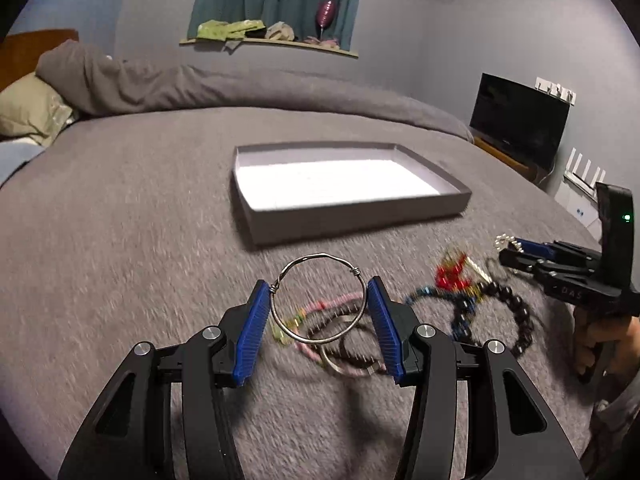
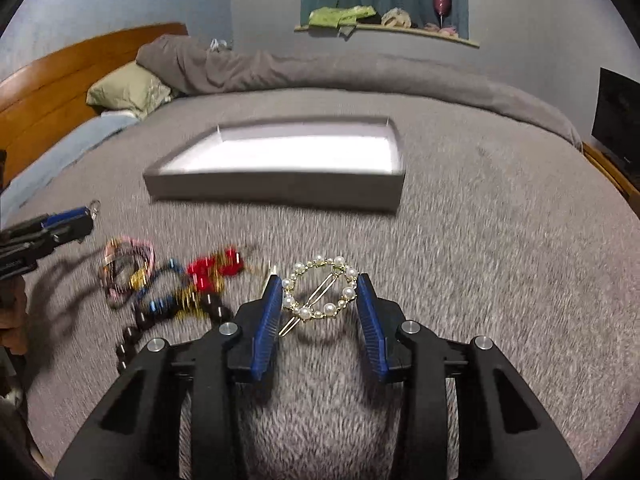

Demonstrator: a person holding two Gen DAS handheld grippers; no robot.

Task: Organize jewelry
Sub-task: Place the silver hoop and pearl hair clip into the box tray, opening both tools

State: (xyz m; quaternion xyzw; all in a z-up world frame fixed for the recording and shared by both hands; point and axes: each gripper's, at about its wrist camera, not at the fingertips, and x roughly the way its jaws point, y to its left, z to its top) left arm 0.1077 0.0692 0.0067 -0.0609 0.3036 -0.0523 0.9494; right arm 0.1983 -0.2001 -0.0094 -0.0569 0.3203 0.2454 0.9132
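My left gripper (image 1: 318,292) is shut on a silver wire bangle (image 1: 320,258), held above the grey bedspread. My right gripper (image 2: 318,290) is shut on a round pearl hair clip (image 2: 320,264), also lifted above the bed. The right gripper also shows in the left wrist view (image 1: 506,250), with pearls at its tip. A shallow grey box (image 1: 360,212) with a white floor lies open ahead of both grippers, and shows in the right wrist view (image 2: 276,188). A pile of jewelry lies on the bed: pink bracelets (image 2: 128,268), a red piece (image 2: 214,270), dark beads (image 1: 516,308).
The bed is covered by a grey blanket (image 2: 480,264). Pillows (image 2: 128,88) and a wooden headboard (image 2: 48,92) are at the far left. A dark monitor (image 1: 518,118) stands on a desk beyond the bed's right edge. A window ledge (image 1: 272,40) holds clutter.
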